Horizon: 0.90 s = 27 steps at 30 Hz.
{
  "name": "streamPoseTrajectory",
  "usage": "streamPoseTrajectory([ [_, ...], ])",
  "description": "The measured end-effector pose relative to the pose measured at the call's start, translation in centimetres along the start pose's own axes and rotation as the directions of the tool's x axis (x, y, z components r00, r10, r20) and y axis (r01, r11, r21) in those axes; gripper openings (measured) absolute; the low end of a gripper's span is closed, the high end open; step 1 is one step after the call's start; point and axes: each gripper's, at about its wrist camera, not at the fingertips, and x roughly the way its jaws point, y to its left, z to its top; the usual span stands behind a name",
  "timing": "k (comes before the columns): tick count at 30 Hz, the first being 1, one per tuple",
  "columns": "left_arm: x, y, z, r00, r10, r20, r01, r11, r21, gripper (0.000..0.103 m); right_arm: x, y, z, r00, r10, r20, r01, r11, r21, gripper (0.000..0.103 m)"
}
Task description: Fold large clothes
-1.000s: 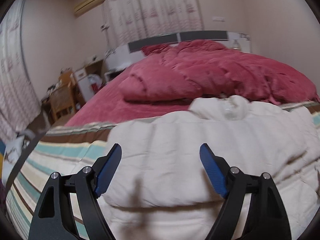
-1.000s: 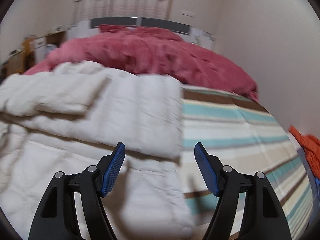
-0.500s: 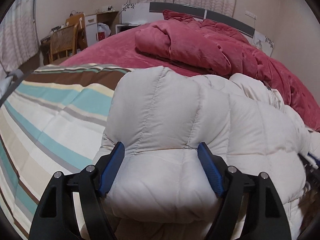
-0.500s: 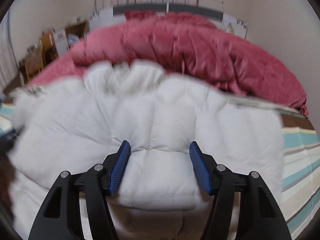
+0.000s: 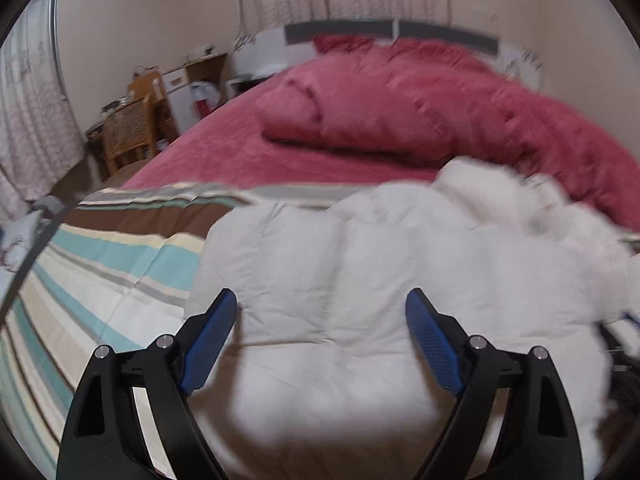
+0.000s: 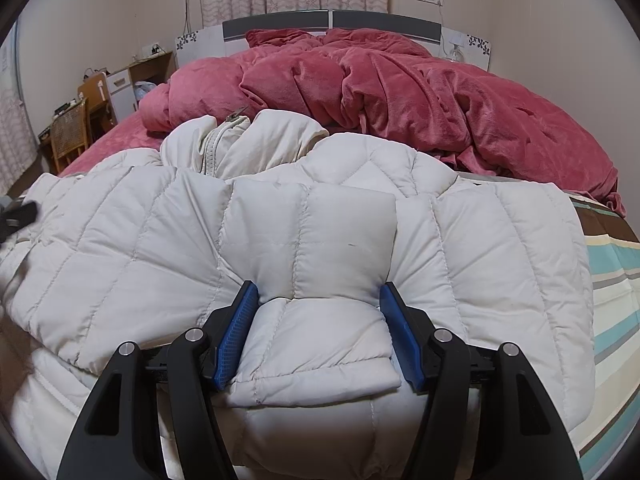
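Now, from your left wrist view, the left tongs (image 5: 321,314) stand wide apart and hold nothing. Their blue pads (image 5: 434,346) sit on both sides of a folded part of the white padded jacket (image 5: 360,280), but I cannot tell if they touch the cloth, because this picture is blurred. The jacket lies on the striped sheet (image 5: 112,276) of the bed, and the sheet shows bare to the left of it. Behind the jacket a red blanket (image 5: 400,120) is heaped up to the headboard (image 5: 392,32). A wooden chair (image 5: 128,132) stands by the wall at the far left.

From your right wrist view, the right tongs (image 6: 318,306) are partly closed and they squeeze a folded quilted piece of the white padded jacket (image 6: 120,248) between the two blue pads (image 6: 236,332). The cloth bulges out in front of the pads and also below them. The rest of the jacket spreads to both sides, with its collar (image 6: 240,144) bunched at the far edge, just before the red blanket (image 6: 400,88). The striped sheet (image 6: 612,288) shows at the right.
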Motion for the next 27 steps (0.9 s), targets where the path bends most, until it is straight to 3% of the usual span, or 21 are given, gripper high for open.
streamPoseTrajectory([
  [1,2.0,0.4,-0.4,0.998,-0.019,-0.059,0.018,1.000,-0.017,0.094,0.0,0.1,0.0,1.000,-0.003,0.001,0.003,1.000,-0.004,0.062],
  [3,3.0,1.2,-1.0,0.996,-0.065,-0.063,0.062,0.996,-0.060,0.096,0.1,0.3,-0.1,1.000,-0.010,0.003,0.010,1.000,-0.012,0.063],
  [6,2.7,0.4,-1.2,0.999,-0.012,-0.037,0.011,1.000,-0.028,0.096,0.2,0.4,-0.1,1.000,-0.019,0.004,0.019,1.000,-0.018,0.063],
  [9,2.5,0.3,-1.3,0.999,-0.004,-0.035,0.003,1.000,-0.029,0.097,0.2,0.4,-0.1,1.000,-0.021,0.004,0.021,1.000,-0.020,0.063],
  [15,-2.0,0.8,-3.8,1.000,-0.026,-0.007,0.026,1.000,-0.003,0.100,0.0,-0.3,0.5,0.999,0.029,-0.017,-0.029,1.000,-0.004,0.066],
  [18,-5.8,2.2,-4.7,0.996,-0.023,0.088,0.025,0.999,-0.021,0.101,-2.1,-1.4,0.9,0.998,0.063,0.000,-0.063,0.998,0.023,0.066],
  [20,-9.1,4.6,-5.0,0.976,-0.037,0.213,0.065,0.990,-0.126,0.101,-4.8,-2.7,0.8,0.994,0.103,0.023,-0.104,0.993,0.056,0.067],
  [21,-10.5,5.9,-5.3,0.957,-0.048,0.286,0.107,0.975,-0.195,0.101,-6.0,-3.5,0.5,0.993,0.120,0.020,-0.122,0.990,0.075,0.070],
  [23,-13.3,9.1,-5.6,0.893,0.000,0.451,0.175,0.922,-0.346,0.101,-7.9,-5.0,-0.3,0.990,0.138,0.016,-0.139,0.986,0.095,0.076],
  [24,-14.2,10.1,-5.7,0.872,0.053,0.486,0.171,0.898,-0.405,0.101,-8.9,-5.6,-0.9,0.991,0.130,0.014,-0.131,0.987,0.090,0.076],
  [25,-14.8,11.4,-5.4,0.861,0.110,0.496,0.159,0.868,-0.470,0.101,-9.6,-6.0,-1.3,0.993,0.120,0.014,-0.121,0.989,0.083,0.077],
  [27,-15.2,13.3,-4.9,0.867,0.154,0.473,0.148,0.827,-0.542,0.101,-11.1,-6.9,-2.4,0.995,0.100,0.008,-0.101,0.992,0.076,0.077],
])
